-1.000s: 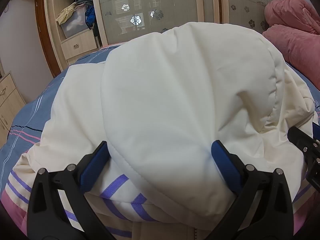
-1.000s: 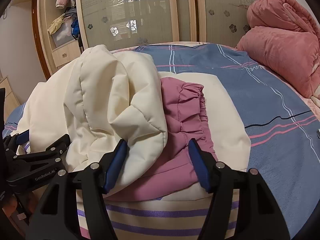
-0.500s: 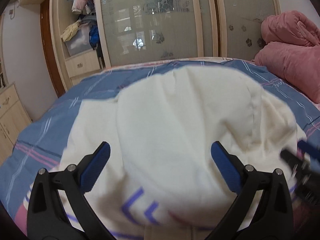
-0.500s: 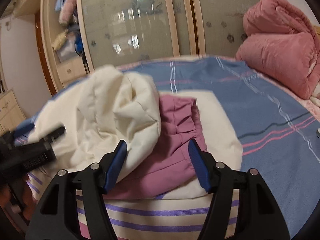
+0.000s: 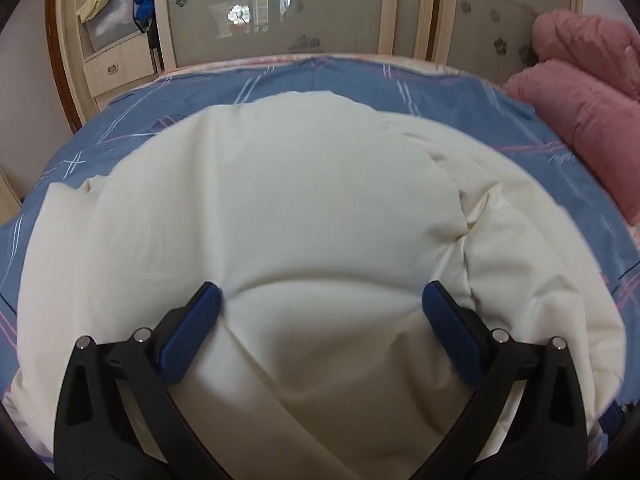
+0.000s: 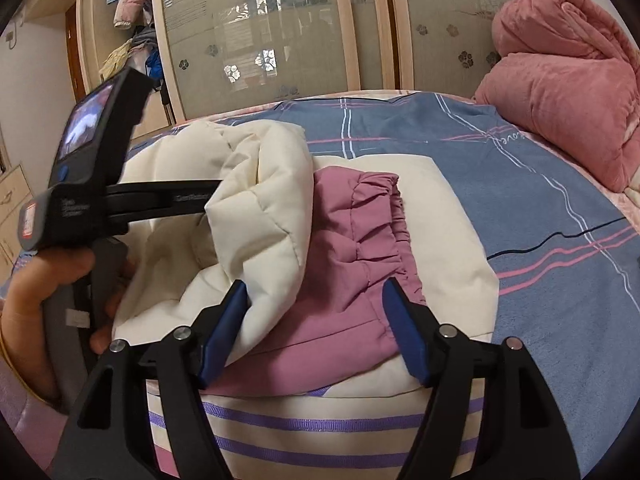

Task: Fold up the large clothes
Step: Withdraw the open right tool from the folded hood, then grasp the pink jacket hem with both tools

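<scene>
both tools (image 5: pixel 320 300) (image 6: pixel 316 304) gape, unclenched, over a puffy cream jacket (image 5: pixel 304 208) with a mauve cuff (image 6: pixel 360 240).

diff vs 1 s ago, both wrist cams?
The left gripper has risen and carried the cream jacket flap forward, so it now covers the purple-striped hem in its view. In the right view the left gripper sits higher, level with the puffy fold. Unchanged: right gripper jaws open over the mauve cuff; pink quilt in place.
</scene>
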Available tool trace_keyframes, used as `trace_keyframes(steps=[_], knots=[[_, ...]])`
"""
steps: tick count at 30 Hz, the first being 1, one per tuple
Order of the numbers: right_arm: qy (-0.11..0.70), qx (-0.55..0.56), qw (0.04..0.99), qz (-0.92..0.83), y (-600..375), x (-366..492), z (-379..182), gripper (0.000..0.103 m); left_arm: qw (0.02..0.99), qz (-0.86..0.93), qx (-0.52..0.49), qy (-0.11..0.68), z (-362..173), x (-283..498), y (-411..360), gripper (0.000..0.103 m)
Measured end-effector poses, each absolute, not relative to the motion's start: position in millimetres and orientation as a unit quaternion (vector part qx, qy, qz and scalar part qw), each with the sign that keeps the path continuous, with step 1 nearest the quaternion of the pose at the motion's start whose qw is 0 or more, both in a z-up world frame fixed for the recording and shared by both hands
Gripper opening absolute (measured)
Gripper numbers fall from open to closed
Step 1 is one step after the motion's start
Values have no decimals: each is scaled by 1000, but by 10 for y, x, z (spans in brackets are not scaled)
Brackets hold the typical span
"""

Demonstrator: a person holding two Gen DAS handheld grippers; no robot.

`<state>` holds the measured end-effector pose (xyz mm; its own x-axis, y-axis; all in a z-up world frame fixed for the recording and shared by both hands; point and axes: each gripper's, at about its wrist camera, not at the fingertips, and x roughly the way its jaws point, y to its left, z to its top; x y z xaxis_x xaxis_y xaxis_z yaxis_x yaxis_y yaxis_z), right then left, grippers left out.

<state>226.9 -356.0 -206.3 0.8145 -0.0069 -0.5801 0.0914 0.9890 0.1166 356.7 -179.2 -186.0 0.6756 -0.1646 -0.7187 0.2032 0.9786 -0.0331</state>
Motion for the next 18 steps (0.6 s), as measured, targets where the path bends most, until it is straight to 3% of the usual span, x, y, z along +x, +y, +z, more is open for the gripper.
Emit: trace_keyframes(steps=[5, 10, 14, 18], knots=[[300, 94, 949, -14, -3651, 2259, -2065, 71, 934, -111, -2, 339, -1520, 2858, -1232, 101], [297, 91, 951, -6, -3624, 2247, -2066, 79, 948, -8, 71, 309, -1345, 2058, -285, 101], [279, 90, 956, 7, -3609, 2098, -1992, 82, 931, 61, 76, 351, -1457, 1650, 576, 101], [295, 79, 952, 4, -3641, 1722, -1848, 84, 910, 70, 14, 409, -1679, 1266, 1308, 101]])
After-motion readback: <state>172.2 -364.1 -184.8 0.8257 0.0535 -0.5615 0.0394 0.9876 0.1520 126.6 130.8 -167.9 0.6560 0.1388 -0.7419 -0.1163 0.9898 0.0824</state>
